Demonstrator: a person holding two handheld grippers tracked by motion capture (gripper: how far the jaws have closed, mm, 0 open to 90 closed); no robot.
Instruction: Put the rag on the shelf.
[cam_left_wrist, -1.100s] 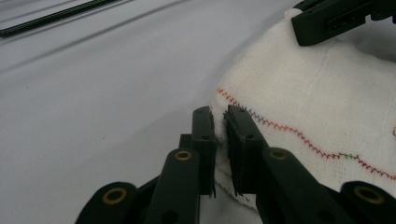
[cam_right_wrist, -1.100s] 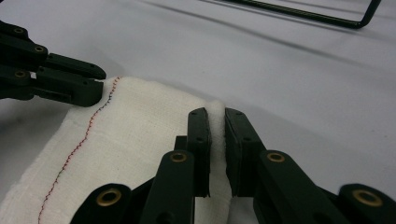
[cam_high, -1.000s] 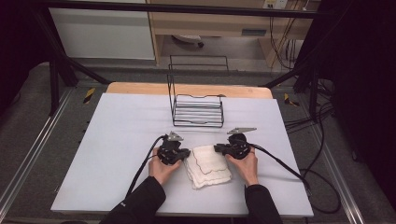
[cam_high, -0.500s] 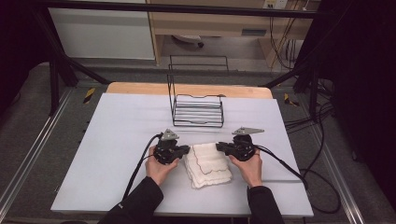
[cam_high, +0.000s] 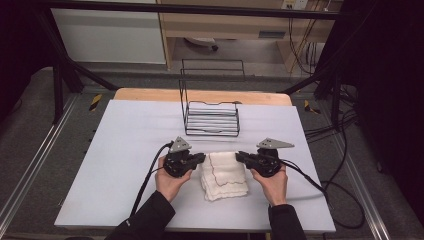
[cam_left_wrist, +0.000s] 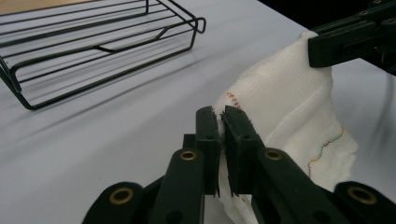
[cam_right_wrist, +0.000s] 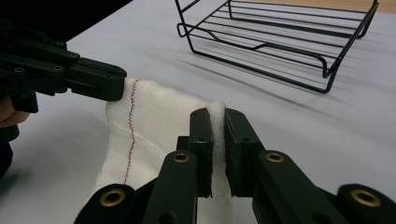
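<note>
A: Item one, your left gripper (cam_high: 202, 159). Condition?

B: Clenched on the white cloth (cam_high: 225, 174). In the left gripper view your jaws pinch a top corner of the cloth between the pads, with a fold of fabric squeezed up through the narrow gap.

A: Item two, your right gripper (cam_high: 240, 157).

B: Same entry. In the right gripper view your jaws are clamped on the opposite top corner, white fabric showing between the pads. Each gripper points inward at the other across the cloth.

A: Item three, the cloth itself. Location?

B: Near the front middle of the pale table (cam_high: 125, 150), between your two hands. Its far edge is raised off the surface and spans from one gripper to the other; the lower part lies in loose folds on the table toward you. A line of coloured stitching runs along it.

A: Item four, other stock on the table.

B: One black wire rack (cam_high: 211, 117), standing beyond the cloth toward the far edge, apart from it and from both grippers. A cable (cam_high: 145, 182) trails from your left gripper back past your sleeve; another runs off the right side of the table.
</note>
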